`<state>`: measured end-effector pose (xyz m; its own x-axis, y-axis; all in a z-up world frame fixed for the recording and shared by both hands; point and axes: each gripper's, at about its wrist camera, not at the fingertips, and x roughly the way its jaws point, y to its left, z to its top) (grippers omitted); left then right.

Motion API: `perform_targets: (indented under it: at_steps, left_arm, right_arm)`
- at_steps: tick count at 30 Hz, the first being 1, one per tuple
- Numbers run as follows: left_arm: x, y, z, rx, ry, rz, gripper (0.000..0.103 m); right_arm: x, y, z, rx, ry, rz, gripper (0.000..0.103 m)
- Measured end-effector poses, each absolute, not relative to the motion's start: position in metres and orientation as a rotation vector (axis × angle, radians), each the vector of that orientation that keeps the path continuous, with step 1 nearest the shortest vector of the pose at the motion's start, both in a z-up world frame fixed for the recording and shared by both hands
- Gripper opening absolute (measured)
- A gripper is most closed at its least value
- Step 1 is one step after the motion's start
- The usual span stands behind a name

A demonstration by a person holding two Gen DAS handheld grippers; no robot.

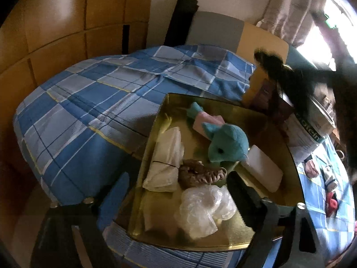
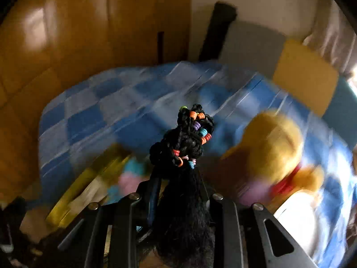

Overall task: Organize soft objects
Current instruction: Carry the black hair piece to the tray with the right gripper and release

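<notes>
Nearest the left wrist camera, the left gripper (image 1: 171, 192) hangs with its two dark fingers (image 1: 243, 192) spread wide apart and nothing between them, one on each side of the near end of a gold tray (image 1: 263, 234). The tray rests on a bed with a blue plaid bedcover (image 1: 89, 93). Inside the tray, closest, lies a crumpled clear plastic bag (image 1: 205, 210). Just past it sits a brown scrunchie (image 1: 198, 174), touching a folded white cloth (image 1: 167, 156) to its left. Beyond the scrunchie lies a teal plush toy (image 1: 227, 145), with a white pad (image 1: 263, 167) on its right and a pink block (image 1: 207, 122) behind its head.

In the right wrist view, the right gripper (image 2: 176, 201) is clamped on a black braided hairpiece with coloured beads (image 2: 189, 138), held up over the bed. The background is blurred; a yellow plush toy (image 2: 272, 147) lies to the right. Farther off stand a wooden wardrobe (image 2: 67, 44) and a curtain (image 1: 290, 11).
</notes>
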<state>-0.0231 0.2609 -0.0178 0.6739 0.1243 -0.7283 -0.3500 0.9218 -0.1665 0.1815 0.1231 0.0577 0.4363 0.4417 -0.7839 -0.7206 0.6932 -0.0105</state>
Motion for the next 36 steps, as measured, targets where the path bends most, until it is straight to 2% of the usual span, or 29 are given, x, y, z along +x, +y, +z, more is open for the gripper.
perform_targets:
  at_steps: [9, 16, 23, 36]
  left_arm:
    - [-0.031, 0.26, -0.012, -0.301, 0.764, 0.303, 0.094]
    - [-0.035, 0.248, -0.006, -0.266, 0.75, 0.293, 0.094]
    - [-0.038, 0.24, -0.005, -0.249, 0.75, 0.275, 0.094]
    - [-0.04, 0.227, 0.0, -0.207, 0.744, 0.26, 0.094]
  right_arm:
    - [0.084, 0.116, -0.03, -0.39, 1.018, 0.847, 0.026]
    - [0.07, 0.108, -0.073, -0.41, 1.091, 0.761, 0.029]
    - [0.07, 0.094, -0.072, -0.341, 1.089, 0.73, 0.04]
    - [0.063, 0.06, -0.022, -0.204, 0.954, 0.737, 0.04]
